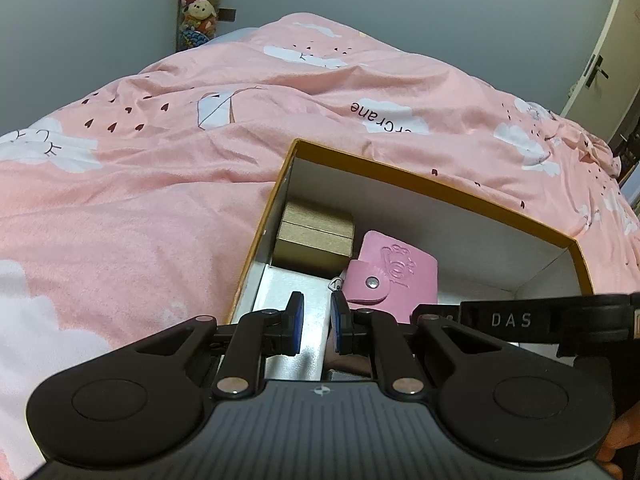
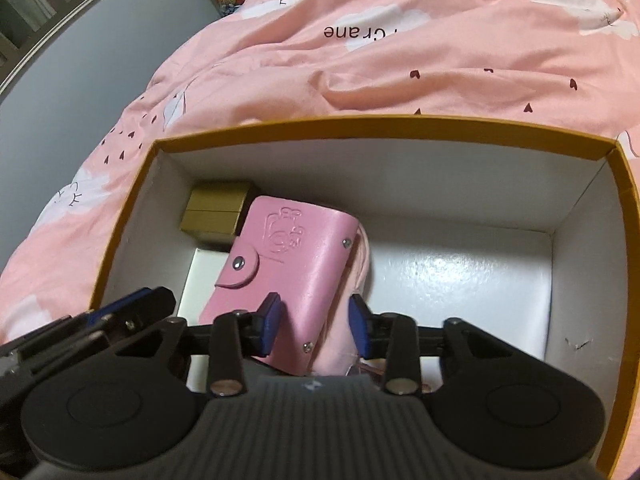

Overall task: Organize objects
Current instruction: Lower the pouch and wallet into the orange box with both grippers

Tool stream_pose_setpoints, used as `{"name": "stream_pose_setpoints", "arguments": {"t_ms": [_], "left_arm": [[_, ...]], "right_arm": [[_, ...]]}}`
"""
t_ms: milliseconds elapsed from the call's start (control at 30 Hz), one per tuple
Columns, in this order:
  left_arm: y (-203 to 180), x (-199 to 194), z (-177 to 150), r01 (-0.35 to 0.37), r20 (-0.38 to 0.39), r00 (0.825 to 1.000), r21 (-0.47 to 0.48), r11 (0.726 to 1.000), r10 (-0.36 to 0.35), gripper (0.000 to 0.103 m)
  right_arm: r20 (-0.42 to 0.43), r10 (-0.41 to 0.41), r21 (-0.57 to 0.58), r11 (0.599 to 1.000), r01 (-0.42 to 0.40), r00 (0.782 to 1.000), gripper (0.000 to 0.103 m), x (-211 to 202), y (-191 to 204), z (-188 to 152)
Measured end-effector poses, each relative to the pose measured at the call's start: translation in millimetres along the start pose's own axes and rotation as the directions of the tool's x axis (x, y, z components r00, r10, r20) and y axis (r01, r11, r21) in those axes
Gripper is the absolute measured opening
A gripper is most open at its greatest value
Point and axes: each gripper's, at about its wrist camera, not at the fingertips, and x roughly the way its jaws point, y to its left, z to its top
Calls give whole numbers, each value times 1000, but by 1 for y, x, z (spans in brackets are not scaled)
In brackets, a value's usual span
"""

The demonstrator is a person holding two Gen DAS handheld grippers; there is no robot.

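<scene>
both claws tilt steeply down into an open box point(image 2: 384, 126) with an orange rim and white inside, set on a pink bed cover point(image 1: 160, 184). the left claw point(image 1: 316, 322) is at its narrowest, nothing between its blue pads. the right claw point(image 2: 314, 322) stands part open around the near end of a pink card wallet point(image 2: 296, 264) lying in the box; its pads do not press it. only the right view shows the wallet's whole length, snap tab and embossed front. a tan small box point(image 1: 316, 234) sits in the far left corner, just beside it.
</scene>
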Motion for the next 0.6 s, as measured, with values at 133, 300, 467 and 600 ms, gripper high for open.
{"name": "stream_pose_setpoints", "arguments": {"t_ms": [133, 300, 467, 600], "left_arm": [[2, 0, 1, -6, 0, 1000, -4, 1000, 6, 15], [0, 0, 1, -5, -7, 1000, 9, 1000, 5, 15], [-8, -14, 0, 10, 9, 1000, 56, 998, -11, 15], [-21, -37, -2, 47, 18, 999, 116, 992, -49, 15]], "right_arm": [[-7, 12, -5, 1000, -12, 1000, 25, 5, 3, 2], [-1, -26, -65, 998, 26, 1000, 24, 12, 10, -2], [35, -4, -84, 996, 7, 999, 21, -8, 13, -7], [83, 31, -127, 992, -21, 996, 21, -40, 22, -21]]}}
